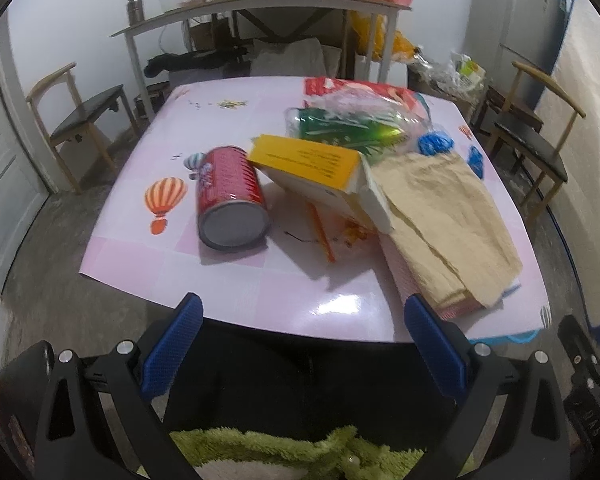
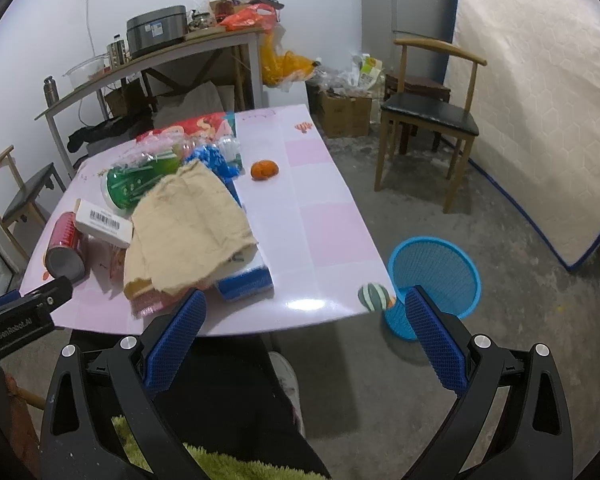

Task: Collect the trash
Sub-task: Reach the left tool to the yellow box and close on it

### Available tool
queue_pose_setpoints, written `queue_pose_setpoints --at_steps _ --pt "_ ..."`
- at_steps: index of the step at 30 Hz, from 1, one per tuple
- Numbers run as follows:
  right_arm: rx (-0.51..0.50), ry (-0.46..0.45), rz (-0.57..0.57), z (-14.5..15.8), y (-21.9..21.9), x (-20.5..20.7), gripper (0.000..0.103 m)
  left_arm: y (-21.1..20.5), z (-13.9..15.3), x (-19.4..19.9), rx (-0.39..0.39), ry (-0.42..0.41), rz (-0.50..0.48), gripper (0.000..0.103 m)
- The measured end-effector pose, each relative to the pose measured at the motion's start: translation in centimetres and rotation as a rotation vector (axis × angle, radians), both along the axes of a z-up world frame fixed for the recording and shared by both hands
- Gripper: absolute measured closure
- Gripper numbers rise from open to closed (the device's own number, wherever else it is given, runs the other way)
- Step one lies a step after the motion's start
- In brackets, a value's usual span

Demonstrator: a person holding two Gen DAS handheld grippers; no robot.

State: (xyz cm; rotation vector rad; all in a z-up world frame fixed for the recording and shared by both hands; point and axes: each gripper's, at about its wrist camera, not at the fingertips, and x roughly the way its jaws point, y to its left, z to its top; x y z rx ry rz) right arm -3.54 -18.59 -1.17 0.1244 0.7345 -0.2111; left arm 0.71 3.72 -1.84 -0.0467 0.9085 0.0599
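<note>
Both your left gripper [image 1: 300, 354] and right gripper [image 2: 306, 338] are spread wide and empty; grabbing the yellow box [image 1: 312, 168] carelessly could roll the red can [image 1: 230, 198] off the table's [image 1: 260, 276] near edge

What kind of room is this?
Probably a home dining or kitchen room: a pink balloon-print table, wooden chairs with black seats, and a grey rice cooker on a side table.

both grippers, left gripper [image 1: 300, 344] and right gripper [image 2: 304, 340], share black frames, silver screws and blue textured pads [image 2: 176, 340]; dark trousers [image 2: 236, 400], fuzzy green garment.
</note>
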Motion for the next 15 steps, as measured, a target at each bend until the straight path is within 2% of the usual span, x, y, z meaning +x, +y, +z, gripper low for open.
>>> queue_pose_setpoints --at_steps 6,15 --pt "-0.017 -0.065 0.074 1.2 1.3 1.5 0.007 3.0 0.2 0.6 -0.019 -0.010 0.078 0.004" --pt "-0.074 -0.129 0.279 3.8 6.2 4.6 0.007 8.4 0.0 1.6 -0.057 -0.032 0.117 0.004"
